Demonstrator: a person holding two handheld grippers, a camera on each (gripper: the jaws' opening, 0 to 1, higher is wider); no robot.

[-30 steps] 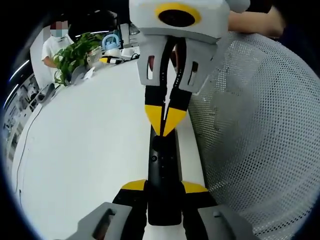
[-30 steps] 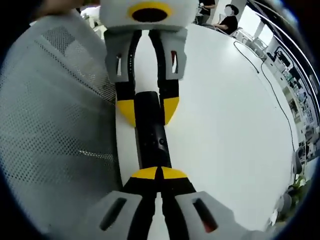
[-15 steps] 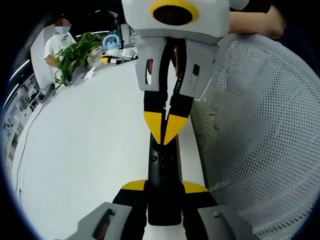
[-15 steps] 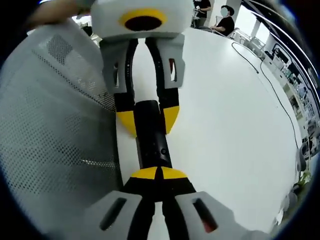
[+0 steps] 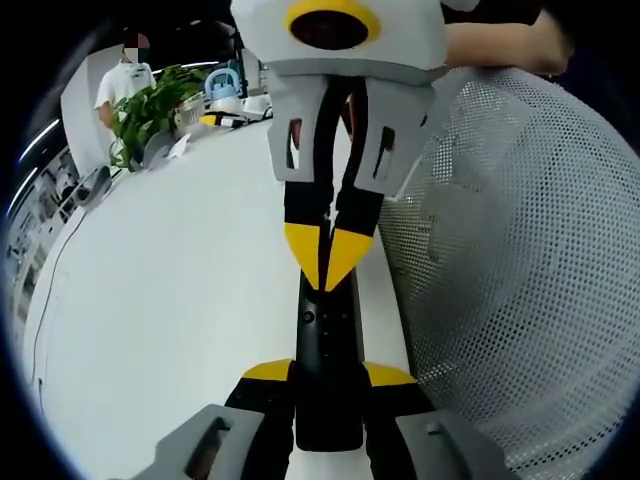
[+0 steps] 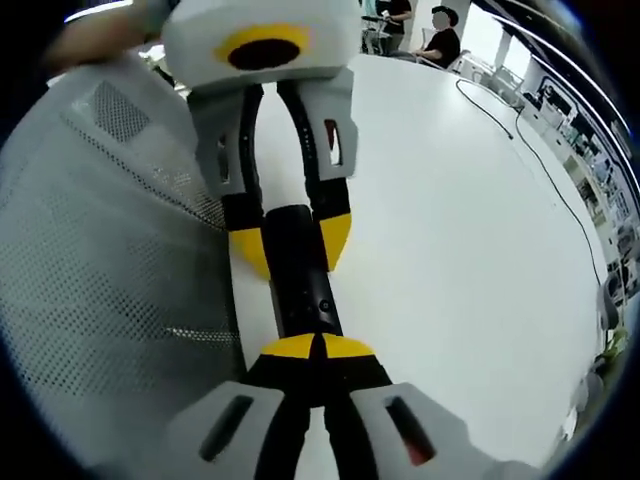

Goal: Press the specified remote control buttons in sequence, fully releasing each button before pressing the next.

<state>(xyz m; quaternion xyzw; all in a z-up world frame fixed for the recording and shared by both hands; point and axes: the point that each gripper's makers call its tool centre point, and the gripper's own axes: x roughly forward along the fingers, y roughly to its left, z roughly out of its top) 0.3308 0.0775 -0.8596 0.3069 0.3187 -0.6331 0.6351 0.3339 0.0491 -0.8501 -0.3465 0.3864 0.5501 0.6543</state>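
My left gripper clamps remote by its sides. My right gripper, jaws closed, empty, tips on remote. Risk: tip sliding off narrow remote toward mesh chair, missed press.

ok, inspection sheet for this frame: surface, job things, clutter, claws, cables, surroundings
Surface: white table, bare around the work.
Job's things: black remote lying along the table edge, buttons up.
Clutter: small items at the far end near a potted plant; too small to name.
Claws: left claw shut on the remote, one end between its jaws; right claw shut, tips together over the remote's far end; contact with a button cannot be told.
Cables: a thin dark cable across the far table.
Surroundings: white mesh chair back beside the table edge; people at the far end.
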